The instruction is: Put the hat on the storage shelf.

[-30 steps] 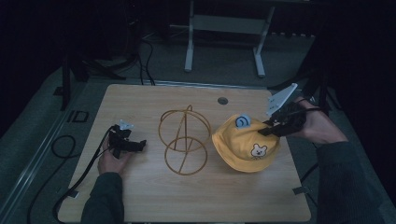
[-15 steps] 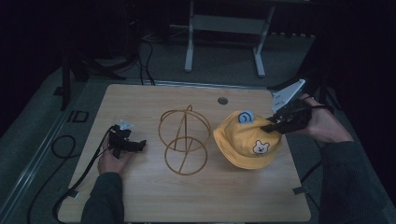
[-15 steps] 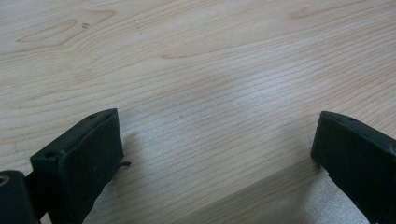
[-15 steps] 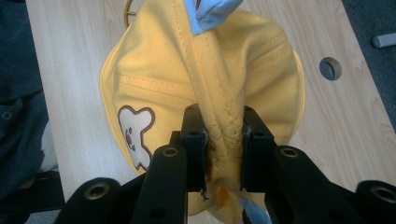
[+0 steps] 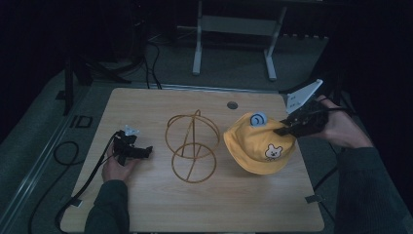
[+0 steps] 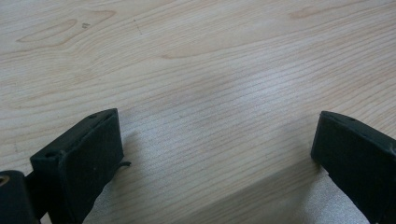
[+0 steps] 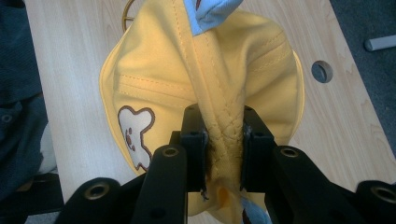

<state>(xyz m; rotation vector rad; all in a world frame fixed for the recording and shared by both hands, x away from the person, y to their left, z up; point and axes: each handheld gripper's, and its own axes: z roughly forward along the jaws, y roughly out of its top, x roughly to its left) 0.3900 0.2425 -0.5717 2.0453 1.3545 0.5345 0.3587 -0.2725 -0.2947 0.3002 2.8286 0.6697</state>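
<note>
While our right gripper [image 7: 223,135] pinches the yellow hat [image 5: 258,144] near the table's [image 5: 146,102] right edge, it isn't yet on the wire stand [image 5: 191,146]; our left gripper [image 6: 215,154] rests spread, empty.

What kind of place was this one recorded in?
Probably a lab or studio set up for recording: a lone wooden table in a dark room, cables on grey floor, a metal stand behind.

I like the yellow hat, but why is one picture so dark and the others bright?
The high view is dim, with black surroundings around the table. The right gripper view shows the yellow hat bright and sharp. The left gripper view is bright, with soft jaw shadows on the wood.
</note>
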